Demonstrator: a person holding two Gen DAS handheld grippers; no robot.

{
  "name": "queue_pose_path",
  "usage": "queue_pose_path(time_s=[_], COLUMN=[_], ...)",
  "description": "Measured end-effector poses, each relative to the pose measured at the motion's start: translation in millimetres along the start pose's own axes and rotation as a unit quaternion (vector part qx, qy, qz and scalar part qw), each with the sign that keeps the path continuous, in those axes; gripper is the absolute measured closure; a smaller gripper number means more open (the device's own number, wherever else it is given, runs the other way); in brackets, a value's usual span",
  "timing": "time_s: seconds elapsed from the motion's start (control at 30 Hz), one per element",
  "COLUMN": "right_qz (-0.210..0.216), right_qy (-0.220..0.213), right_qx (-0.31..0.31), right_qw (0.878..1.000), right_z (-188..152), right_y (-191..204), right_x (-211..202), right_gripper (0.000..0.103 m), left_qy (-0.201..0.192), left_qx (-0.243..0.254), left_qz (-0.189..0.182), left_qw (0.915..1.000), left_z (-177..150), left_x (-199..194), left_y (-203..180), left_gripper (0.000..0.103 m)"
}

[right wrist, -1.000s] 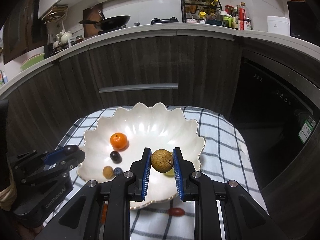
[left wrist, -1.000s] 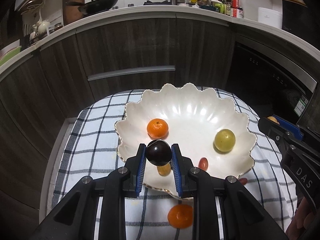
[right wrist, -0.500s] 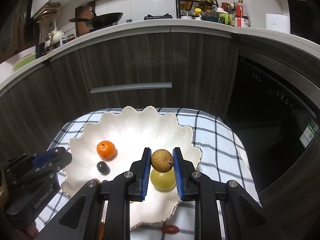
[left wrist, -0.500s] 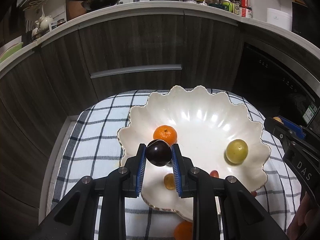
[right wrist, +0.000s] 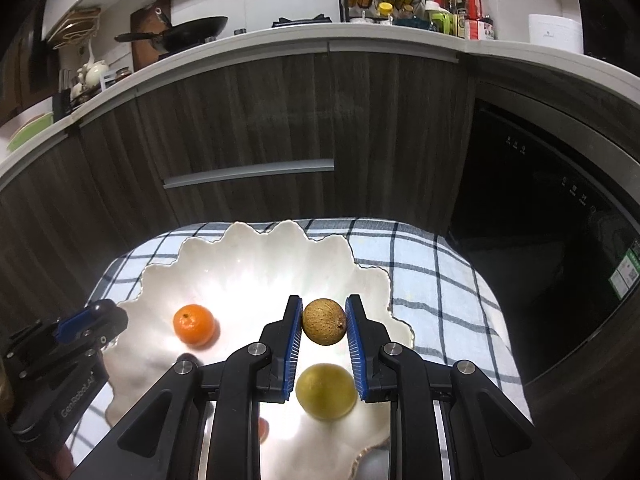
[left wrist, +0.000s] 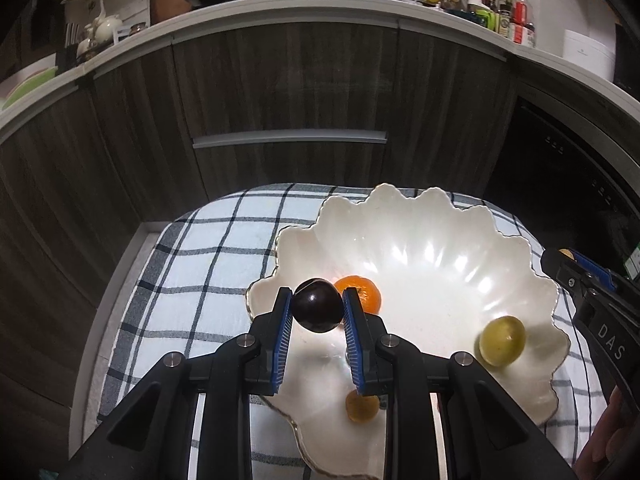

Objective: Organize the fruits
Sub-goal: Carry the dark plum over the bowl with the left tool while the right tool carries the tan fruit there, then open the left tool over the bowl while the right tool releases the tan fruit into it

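My left gripper has its jaws clamped on 1 dark plum, held above the near-left part of the scalloped white bowl, with bare bowl floor straight below and the mandarin just beyond it. My right gripper has its jaws closed on 1 brown round fruit, hanging directly over the green fruit near the bowl's right rim, so I judge each release should go down beside, not onto, what lies there. Lying in the bowl I count 1 mandarin, 1 green fruit and 1 small amber fruit; the bowl sits on the checked cloth.
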State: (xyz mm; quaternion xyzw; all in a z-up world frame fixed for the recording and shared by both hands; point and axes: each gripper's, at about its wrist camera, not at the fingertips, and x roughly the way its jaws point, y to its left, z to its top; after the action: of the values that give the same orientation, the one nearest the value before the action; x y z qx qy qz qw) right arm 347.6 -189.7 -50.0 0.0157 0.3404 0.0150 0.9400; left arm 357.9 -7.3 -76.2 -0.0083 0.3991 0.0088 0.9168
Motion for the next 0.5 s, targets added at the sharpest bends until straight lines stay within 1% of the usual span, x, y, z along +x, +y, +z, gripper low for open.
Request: queue_pose_path(time_s=[0.4,0.47,0.5], right_qz=[-0.006,-0.006,-0.005], right_qy=[0.029,0.032,0.034], right_qx=[0.015,0.016,0.017], right_qw=[0.999,0.999,0.999], right_z=[3,3,3], right_y=[5,5,5], right_x=[30,32,34], right_gripper=[0.080,0.079,0.079], left_qy=[0.023,0.024,0.023], left_qx=[-0.024,-0.020,-0.021], left_qz=[0.006,0.009,0.011], left_qw=[0.9994,0.9995,0.9995], left_z=[-1,-2,-2], left_x=[18,19,18], left_y=[4,2,2], left_gripper=[0.077,0.072,0.065])
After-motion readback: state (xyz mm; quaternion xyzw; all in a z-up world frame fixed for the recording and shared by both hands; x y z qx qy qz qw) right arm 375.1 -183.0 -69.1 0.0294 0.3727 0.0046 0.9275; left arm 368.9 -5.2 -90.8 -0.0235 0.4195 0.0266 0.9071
